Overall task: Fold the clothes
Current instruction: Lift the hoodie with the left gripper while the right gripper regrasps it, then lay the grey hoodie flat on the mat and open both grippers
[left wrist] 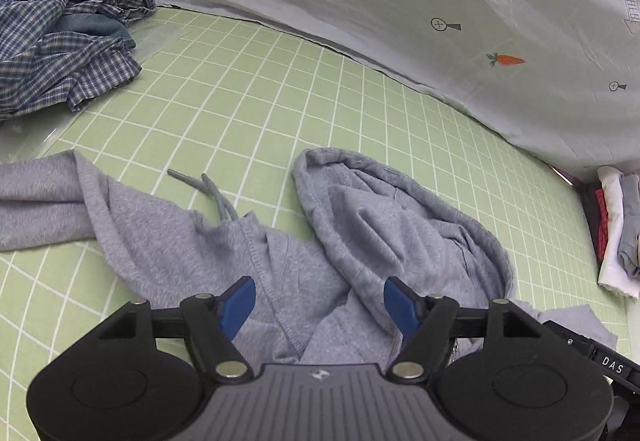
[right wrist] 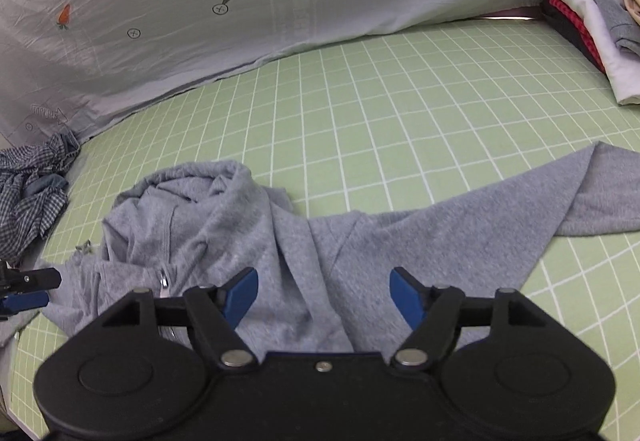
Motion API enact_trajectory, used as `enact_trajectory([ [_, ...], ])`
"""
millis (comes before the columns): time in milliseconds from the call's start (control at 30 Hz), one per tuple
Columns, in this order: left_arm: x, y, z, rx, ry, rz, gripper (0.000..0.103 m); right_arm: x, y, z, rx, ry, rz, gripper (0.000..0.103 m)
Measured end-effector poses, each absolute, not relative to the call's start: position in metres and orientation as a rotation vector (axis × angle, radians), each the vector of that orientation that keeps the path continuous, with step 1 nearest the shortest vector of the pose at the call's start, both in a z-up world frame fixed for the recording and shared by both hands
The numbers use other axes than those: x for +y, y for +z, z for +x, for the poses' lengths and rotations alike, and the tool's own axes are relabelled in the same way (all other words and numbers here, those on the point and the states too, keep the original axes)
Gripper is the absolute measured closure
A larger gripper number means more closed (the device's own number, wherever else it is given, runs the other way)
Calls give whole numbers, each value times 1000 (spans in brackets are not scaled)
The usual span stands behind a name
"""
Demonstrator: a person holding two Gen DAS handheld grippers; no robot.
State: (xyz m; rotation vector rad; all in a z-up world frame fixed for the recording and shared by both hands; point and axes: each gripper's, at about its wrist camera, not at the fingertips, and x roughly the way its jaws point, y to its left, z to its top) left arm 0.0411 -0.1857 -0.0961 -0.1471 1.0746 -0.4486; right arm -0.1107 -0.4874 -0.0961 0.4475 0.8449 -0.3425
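A grey hoodie (left wrist: 312, 261) lies crumpled on the green grid sheet (left wrist: 280, 89), hood (left wrist: 392, 213) bunched up to the right and drawstrings (left wrist: 216, 193) lying out on the sheet. One sleeve (left wrist: 36, 197) stretches left. My left gripper (left wrist: 319, 305) is open and empty just above the hoodie's chest. In the right wrist view the hoodie (right wrist: 320, 241) has a sleeve (right wrist: 580, 197) stretched right and the hood (right wrist: 192, 201) heaped at left. My right gripper (right wrist: 324, 299) is open and empty over the body. The left gripper's fingertips (right wrist: 28, 287) show at the left edge.
A crumpled blue checked shirt (left wrist: 60, 37) lies at the far left, and also shows in the right wrist view (right wrist: 32, 185). A stack of folded clothes (right wrist: 592, 13) sits at the far right (left wrist: 616, 233). A pale printed sheet (left wrist: 400, 1) hangs behind the bed.
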Motion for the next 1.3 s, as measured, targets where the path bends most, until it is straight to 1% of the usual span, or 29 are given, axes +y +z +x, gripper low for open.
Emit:
enact_trajectory([
  [200,-212,-117,74,1146,-452,-197,31,-488,-100,-54,851,-294,429,23],
  [400,-230,-146,115,1239,-439,-230,30,-492,-126,4,909,-241,447,23],
  [467,-235,-151,122,1257,-440,-218,32,-492,-137,20,951,-218,441,23],
  [500,-236,-151,124,1250,-446,-201,35,-492,-142,28,974,-206,438,26],
  [533,-238,-151,125,1241,-453,-182,41,-491,-146,34,996,-186,428,33],
  [567,-239,-151,128,1239,-460,-155,59,-490,-150,38,1017,-163,415,36],
  [600,-241,-152,131,1237,-467,-126,85,-488,-152,43,1032,-138,396,50],
  [633,-241,-153,137,1247,-490,-143,96,-488,-152,46,1032,-116,376,63],
  [700,-242,-151,150,1247,-493,-189,96,-491,-149,52,1019,-84,352,82],
  [767,-255,-137,169,1191,-492,-125,96,-501,-139,62,979,-106,336,94],
  [933,-297,-78,245,951,-515,-50,96,-546,-95,110,797,-203,238,94],
  [1033,-322,-35,291,772,-512,-38,96,-582,-58,149,642,-299,192,94],
  [1100,-339,-24,315,753,-548,-40,93,-603,-36,169,548,-333,208,95],
  [1133,-348,-28,321,757,-539,-17,90,-610,-32,178,535,-334,229,94],
  [1167,-357,-33,326,762,-528,9,83,-614,-34,187,544,-335,235,89],
  [1200,-360,-40,326,777,-505,36,69,-614,-40,197,577,-339,219,71],
  [1233,-363,-48,325,794,-481,63,63,-612,-49,204,610,-362,192,61],
  [1267,-353,-51,314,799,-478,61,53,-609,-56,205,634,-381,171,53],
  [1300,-343,-55,302,803,-477,56,45,-607,-60,195,643,-390,179,52],
])
